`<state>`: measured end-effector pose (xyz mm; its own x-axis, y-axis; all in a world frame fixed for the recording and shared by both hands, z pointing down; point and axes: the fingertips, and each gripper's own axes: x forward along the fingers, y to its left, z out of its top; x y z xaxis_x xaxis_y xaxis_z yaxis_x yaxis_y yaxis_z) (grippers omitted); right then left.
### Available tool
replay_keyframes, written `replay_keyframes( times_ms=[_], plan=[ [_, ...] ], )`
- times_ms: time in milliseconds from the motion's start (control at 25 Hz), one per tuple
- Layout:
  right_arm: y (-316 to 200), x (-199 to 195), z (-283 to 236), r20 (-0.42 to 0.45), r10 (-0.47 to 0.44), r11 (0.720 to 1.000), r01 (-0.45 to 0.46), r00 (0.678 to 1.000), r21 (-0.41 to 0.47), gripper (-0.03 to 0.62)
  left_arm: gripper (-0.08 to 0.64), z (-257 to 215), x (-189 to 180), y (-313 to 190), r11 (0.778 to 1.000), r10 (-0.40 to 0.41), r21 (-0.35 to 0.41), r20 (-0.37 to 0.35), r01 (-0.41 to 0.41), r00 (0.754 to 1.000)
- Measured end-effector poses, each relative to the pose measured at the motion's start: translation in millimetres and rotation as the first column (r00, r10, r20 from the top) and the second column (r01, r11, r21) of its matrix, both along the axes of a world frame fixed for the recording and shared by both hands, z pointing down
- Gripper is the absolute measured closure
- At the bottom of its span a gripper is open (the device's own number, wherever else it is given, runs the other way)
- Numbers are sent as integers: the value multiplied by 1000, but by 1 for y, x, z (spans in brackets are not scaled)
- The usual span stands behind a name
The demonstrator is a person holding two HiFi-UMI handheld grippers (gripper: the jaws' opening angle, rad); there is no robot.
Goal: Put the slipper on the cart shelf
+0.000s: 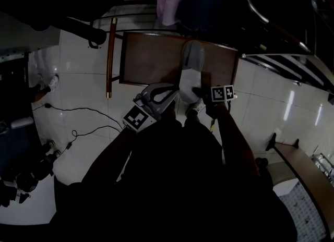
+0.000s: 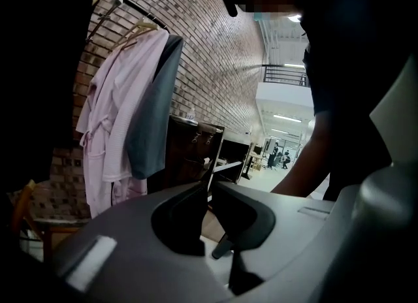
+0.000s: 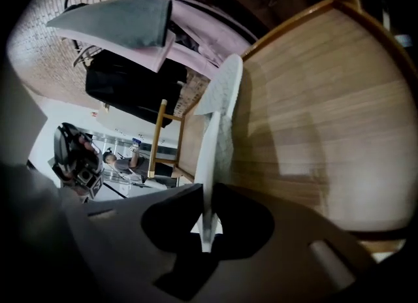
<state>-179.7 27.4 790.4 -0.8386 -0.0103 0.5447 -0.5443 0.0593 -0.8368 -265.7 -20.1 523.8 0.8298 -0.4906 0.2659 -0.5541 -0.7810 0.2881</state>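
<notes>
Well, my right gripper point(image 3: 208, 194) is clamped on the slipper point(image 1: 191, 61). Looking along its jaws, I see them pinching the thin heel end, with the pale sole running edge-on straight out from between them. From above, the slipper is over the right half of the cart shelf point(image 1: 151, 58), its toe toward the far edge and its heel crossing the near edge, where my grip is. Its long axis therefore runs from near edge to far edge, nearly in line with the way the gripper points, and almost its whole length lies ahead of the jaws, over the wood. I cannot tell whether the sole rests on the boards or hangs just above them. A shadow on the wood beside it makes me think it is a little clear.

My left gripper point(image 2: 210, 187) is just beside the right one, just off the shelf's near edge, its jaws drawn together with nothing between them. It looks off toward a pink robe point(image 2: 114, 119) on a rack and has no part in the hold.

My judgement is that the slipper is all but placed. What's left is to bring the heel inside the near edge, set it flat and let go. Pushed along its own axis, it should go in without swinging.
</notes>
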Motion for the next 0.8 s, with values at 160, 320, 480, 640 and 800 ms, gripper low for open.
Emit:
replay_keyframes(
  times_ms=[160,320,480,640,800],
  plan=[
    [2,14,-22,10,48,998,-48,999,39,531,533,-9,8,-1,999,34,28,-12,-33,999],
    [5,35,-46,21,116,989,-117,993,90,531,534,-20,21,0,996,62,60,-23,-60,998],
    [10,56,-83,51,160,972,-167,986,167,531,534,-27,39,3,993,86,80,-24,-83,996],
    [17,72,-121,89,176,954,-192,980,231,531,534,-38,58,11,988,113,111,-16,-110,994],
    [19,85,-169,136,186,922,-221,973,319,531,534,-54,78,25,984,131,123,-1,-130,991]
  ],
)
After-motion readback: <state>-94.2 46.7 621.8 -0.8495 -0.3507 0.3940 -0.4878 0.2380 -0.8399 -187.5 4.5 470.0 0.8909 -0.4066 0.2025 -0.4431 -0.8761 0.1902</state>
